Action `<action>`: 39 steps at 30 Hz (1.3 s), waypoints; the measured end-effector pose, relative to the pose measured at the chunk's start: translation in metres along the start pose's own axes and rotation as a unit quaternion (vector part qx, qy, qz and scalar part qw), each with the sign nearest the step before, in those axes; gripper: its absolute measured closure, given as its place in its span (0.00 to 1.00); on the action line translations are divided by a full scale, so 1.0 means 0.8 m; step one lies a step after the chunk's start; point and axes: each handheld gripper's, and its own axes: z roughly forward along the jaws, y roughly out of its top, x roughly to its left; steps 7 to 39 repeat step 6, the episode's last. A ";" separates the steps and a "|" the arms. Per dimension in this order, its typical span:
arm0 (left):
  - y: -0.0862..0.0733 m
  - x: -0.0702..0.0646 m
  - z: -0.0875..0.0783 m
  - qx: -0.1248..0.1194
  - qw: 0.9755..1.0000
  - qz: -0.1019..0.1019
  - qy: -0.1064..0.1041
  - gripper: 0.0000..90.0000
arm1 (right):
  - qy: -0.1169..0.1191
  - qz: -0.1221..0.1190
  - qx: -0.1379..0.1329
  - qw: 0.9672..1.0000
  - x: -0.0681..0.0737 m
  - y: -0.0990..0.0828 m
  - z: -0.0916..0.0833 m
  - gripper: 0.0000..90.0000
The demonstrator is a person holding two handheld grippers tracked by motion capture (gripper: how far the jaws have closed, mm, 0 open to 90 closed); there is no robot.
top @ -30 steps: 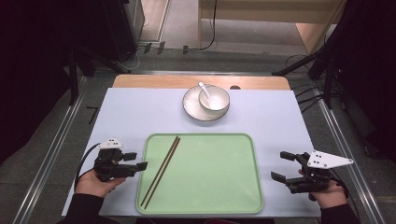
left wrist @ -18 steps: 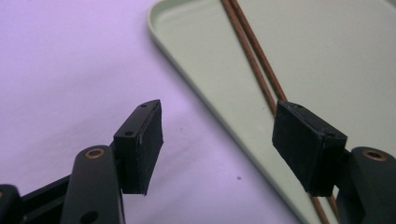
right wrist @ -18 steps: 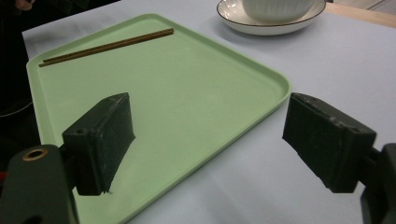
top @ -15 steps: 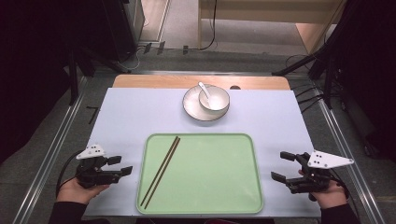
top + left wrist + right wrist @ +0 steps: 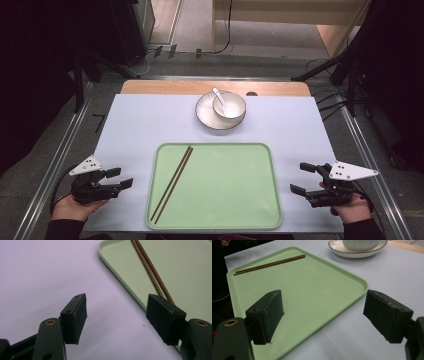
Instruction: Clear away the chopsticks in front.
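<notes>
Chopsticks [image 5: 173, 183] lie on the tray [image 5: 250, 220], just right of the gaping left claw [image 5: 120, 177].

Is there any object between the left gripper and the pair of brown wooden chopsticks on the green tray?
Nothing visible stands between them. The left gripper, jaws open, sits over bare pale table cover beside the light green plastic tray. The pair of brown wooden chopsticks lies just inside the tray's low rim, which is the one thing to cross.

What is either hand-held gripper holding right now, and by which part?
Nothing. The left hand-held gripper and right hand-held gripper are both open and empty; the chopsticks lie untouched on the tray.
</notes>
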 end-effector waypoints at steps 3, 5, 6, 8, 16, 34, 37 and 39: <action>0.000 0.000 0.003 0.004 1.000 -0.003 -0.004 0.35 | 0.001 0.000 0.000 1.000 0.000 0.000 0.000 0.19; -0.001 0.000 0.005 0.007 1.000 -0.003 -0.005 0.33 | 0.002 0.001 0.000 1.000 0.000 0.000 0.001 0.19; -0.001 0.000 0.005 0.007 1.000 -0.003 -0.005 0.33 | 0.002 0.001 0.000 1.000 0.000 0.000 0.001 0.19; -0.001 0.000 0.005 0.007 1.000 -0.003 -0.005 0.33 | 0.002 0.001 0.000 1.000 0.000 0.000 0.001 0.19; -0.001 0.000 0.005 0.007 1.000 -0.003 -0.005 0.33 | 0.002 0.001 0.000 1.000 0.000 0.000 0.001 0.19; -0.001 0.000 0.005 0.007 1.000 -0.003 -0.005 0.33 | 0.002 0.001 0.000 1.000 0.000 0.000 0.001 0.19; -0.001 0.000 0.005 0.007 1.000 -0.003 -0.005 0.33 | 0.002 0.001 0.000 1.000 0.000 0.000 0.001 0.19; -0.001 0.000 0.005 0.007 1.000 -0.003 -0.005 0.33 | 0.002 0.001 0.000 1.000 0.000 0.000 0.001 0.19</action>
